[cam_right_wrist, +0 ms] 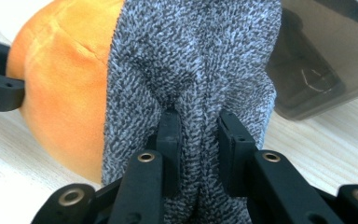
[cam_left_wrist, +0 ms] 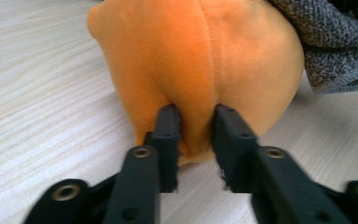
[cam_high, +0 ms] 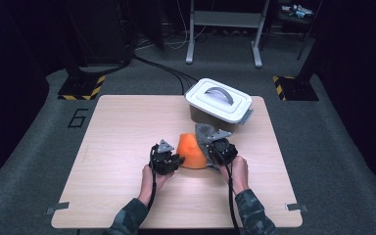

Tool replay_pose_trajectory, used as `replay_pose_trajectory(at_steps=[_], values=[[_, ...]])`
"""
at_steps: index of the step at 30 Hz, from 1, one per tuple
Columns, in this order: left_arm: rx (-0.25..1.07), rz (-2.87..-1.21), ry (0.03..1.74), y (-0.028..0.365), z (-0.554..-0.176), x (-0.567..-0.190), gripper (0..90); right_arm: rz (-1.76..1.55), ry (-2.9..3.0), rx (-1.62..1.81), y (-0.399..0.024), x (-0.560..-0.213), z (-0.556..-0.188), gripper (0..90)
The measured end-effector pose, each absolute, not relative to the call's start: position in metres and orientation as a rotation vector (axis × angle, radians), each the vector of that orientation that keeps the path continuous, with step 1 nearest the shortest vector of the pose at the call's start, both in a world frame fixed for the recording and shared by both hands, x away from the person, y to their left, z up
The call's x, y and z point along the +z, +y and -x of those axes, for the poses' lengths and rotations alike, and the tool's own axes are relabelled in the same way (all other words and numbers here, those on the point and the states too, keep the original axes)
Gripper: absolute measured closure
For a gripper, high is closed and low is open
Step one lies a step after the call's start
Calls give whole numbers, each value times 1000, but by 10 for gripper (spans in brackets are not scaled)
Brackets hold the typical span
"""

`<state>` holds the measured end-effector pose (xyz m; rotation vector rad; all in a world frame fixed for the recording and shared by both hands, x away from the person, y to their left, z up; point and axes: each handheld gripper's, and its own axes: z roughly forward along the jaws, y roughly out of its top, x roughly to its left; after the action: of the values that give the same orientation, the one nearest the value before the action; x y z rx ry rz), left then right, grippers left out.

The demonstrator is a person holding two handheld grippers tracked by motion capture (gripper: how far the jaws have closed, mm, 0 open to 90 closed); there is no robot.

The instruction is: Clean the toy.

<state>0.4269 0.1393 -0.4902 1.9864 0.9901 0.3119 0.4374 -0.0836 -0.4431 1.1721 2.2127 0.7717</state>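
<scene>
At a pale wooden table [cam_high: 122,147], I hold a gripper in each hand and both are clamped on cloth: my left gripper [cam_left_wrist: 195,122] pinches a fold of the orange fleece bundle [cam_left_wrist: 200,60], its two black jaws drawn in narrow with a ridge of the soft fabric squeezed between them, while my right gripper [cam_right_wrist: 196,126] bites into the grey knitted cloth [cam_right_wrist: 196,51], its jaws likewise close together with a pleat of knit pressed between the pads. Seen from the high view, the orange fleece bundle [cam_high: 192,151] sits on the table near its middle, between my two hands, with my left gripper [cam_high: 169,160] at its left flank and my right gripper [cam_high: 215,147] at its right, where the grey knitted cloth [cam_high: 204,133] is draped over the bundle's upper right side and touches it. In the right gripper view the knit overlaps the orange fleece, which bulges out to the left. Just behind the bundle stands a dark storage box with a white lid [cam_high: 219,98] and a grey handle, its lid on; the box's dark wall [cam_right_wrist: 307,79] rises close beside the knit
</scene>
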Motion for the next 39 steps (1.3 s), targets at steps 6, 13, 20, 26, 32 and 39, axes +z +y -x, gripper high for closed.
replay_pose_trajectory(at_steps=[6, 13, 20, 26, 32, 39], values=[[309, -1978, 1009, 140, -427, -490, 812, -1105, 2201, 844, -69, -424, -423, 721], [317, -1973, 1011, 143, -428, -491, 838, -1000, 2269, 777, -35, -433, -419, 721], [315, -1970, 1005, 140, -427, -490, 844, -1105, 2234, 760, -67, -437, -425, 723], [329, -1977, 994, 139, -428, -490, 843, -1166, 2234, 723, -87, -446, -430, 721], [336, -1977, 996, 140, -428, -491, 842, -1098, 2234, 803, -70, -426, -422, 719], [334, -1975, 1005, 141, -428, -491, 843, -1050, 2261, 788, -48, -429, -426, 721]])
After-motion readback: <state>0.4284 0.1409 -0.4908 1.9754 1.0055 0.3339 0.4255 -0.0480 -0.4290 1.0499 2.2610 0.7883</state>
